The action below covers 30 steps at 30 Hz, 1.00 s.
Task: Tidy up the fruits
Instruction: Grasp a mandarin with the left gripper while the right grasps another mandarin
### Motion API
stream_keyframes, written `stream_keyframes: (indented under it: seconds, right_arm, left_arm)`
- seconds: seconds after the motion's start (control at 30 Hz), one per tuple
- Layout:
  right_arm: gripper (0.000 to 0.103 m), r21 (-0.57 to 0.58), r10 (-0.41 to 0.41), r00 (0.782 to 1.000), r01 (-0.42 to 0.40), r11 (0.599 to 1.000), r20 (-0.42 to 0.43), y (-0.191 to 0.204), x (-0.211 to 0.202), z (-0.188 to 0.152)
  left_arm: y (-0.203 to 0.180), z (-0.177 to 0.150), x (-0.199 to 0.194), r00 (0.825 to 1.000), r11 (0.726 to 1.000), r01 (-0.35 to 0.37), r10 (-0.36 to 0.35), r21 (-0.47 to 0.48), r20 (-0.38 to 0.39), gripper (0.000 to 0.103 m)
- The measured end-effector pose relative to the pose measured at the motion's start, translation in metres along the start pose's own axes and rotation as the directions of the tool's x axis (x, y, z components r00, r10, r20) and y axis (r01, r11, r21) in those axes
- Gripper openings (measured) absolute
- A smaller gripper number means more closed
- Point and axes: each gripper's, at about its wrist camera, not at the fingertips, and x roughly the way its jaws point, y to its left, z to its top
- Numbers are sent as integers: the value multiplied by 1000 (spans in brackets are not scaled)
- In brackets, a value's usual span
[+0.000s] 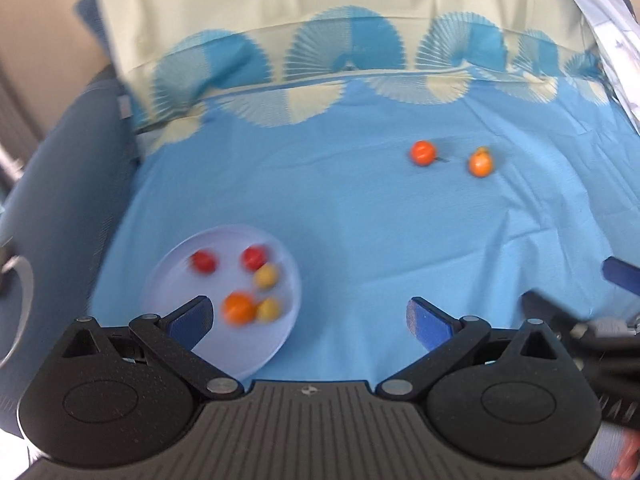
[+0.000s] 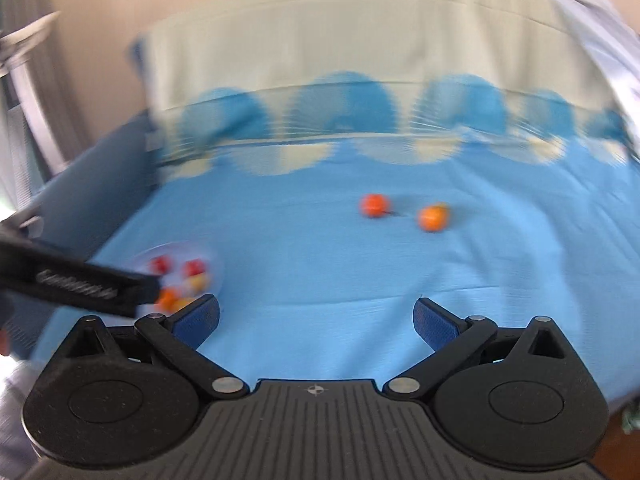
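Note:
A pale plate (image 1: 172, 272) lies on the blue cloth at the left and holds several small fruits: two red (image 1: 203, 261), two yellow (image 1: 267, 276) and one orange (image 1: 239, 307). Two loose orange fruits (image 1: 422, 152) (image 1: 480, 163) lie farther back on the right. My left gripper (image 1: 310, 320) is open and empty, its left finger over the plate's near edge. My right gripper (image 2: 316, 320) is open and empty above bare cloth. In the right wrist view the plate (image 2: 200, 250) is at the left, partly hidden by the left gripper's body, and the loose fruits (image 2: 374, 205) (image 2: 433, 218) lie ahead.
The blue cloth (image 1: 360, 240) covers the surface, with a cream and blue fan-patterned band (image 1: 320, 60) rising at the back. A dark blue-grey padded edge (image 1: 72, 168) borders the left. The right gripper's body (image 1: 592, 340) shows at the right edge of the left wrist view.

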Motion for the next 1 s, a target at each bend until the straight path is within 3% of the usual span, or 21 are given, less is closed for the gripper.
stream_keyframes:
  seconds: [0.2, 0.43, 0.6, 0.87, 0.9, 0.93, 0.97, 1.0]
  right_arm:
    - [102, 80, -160, 987, 158, 984, 30, -68, 54, 25]
    - [102, 33, -229, 973, 229, 973, -2, -103, 158, 39]
    - [102, 37, -230, 972, 231, 972, -43, -118, 223, 49]
    - [102, 19, -233, 971, 234, 972, -49, -124, 276, 57]
    - [98, 13, -227, 973, 228, 974, -47, -124, 279, 57]
    - [77, 5, -213, 976, 213, 977, -39, -123, 280, 57]
    - [56, 0, -196, 980, 196, 981, -31, -121, 280, 56]
    - [38, -3, -168, 985, 168, 986, -42, -121, 279, 56]
  left_arm:
    - [-32, 75, 82, 996, 996, 92, -92, -14, -20, 103]
    - [-72, 142, 181, 987, 989, 149, -148, 23, -57, 103]
    - [-99, 163, 238, 981, 983, 174, -169, 54, -90, 103]
    - [-113, 177, 286, 980, 987, 144, -131, 74, -151, 103]
    - [-113, 178, 291, 975, 985, 155, -140, 76, -173, 102]
    - [-113, 178, 293, 971, 983, 165, -148, 78, -186, 97]
    - [-112, 178, 293, 968, 980, 183, -166, 81, -188, 70]
    - [-111, 177, 289, 968, 977, 196, -180, 79, -176, 51]
